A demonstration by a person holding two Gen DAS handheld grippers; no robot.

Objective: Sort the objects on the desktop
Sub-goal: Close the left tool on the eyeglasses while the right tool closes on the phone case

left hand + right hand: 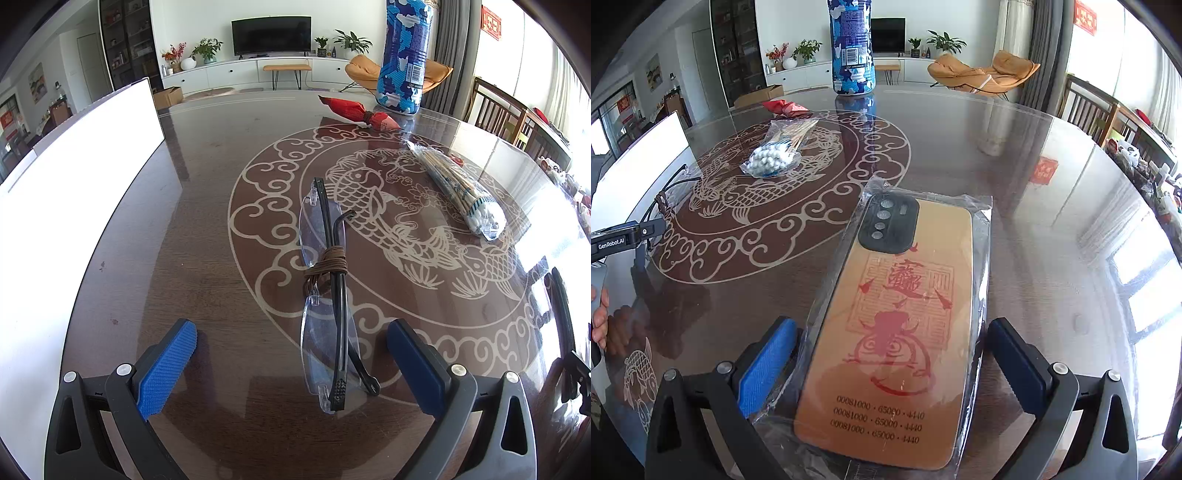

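In the left wrist view, folded rimless glasses [328,295] tied with a brown cord lie on the dark table between the open fingers of my left gripper [291,343], which is empty. In the right wrist view, an orange phone case [901,332] in clear plastic wrap lies flat between the open fingers of my right gripper [892,349]; the left pad [768,365] is close to the wrap's edge. A bag of cotton swabs [461,192] [777,151], a red wrapped packet [358,109] [785,107] and a blue-white camouflage bottle [404,55] [851,48] stand farther back.
A white bin [74,184] [646,158] stands at the table's left side. The table [207,229] has a fish pattern under glass. Wooden chairs [498,107] stand at the right. The left gripper's body [617,240] shows at the right view's left edge.
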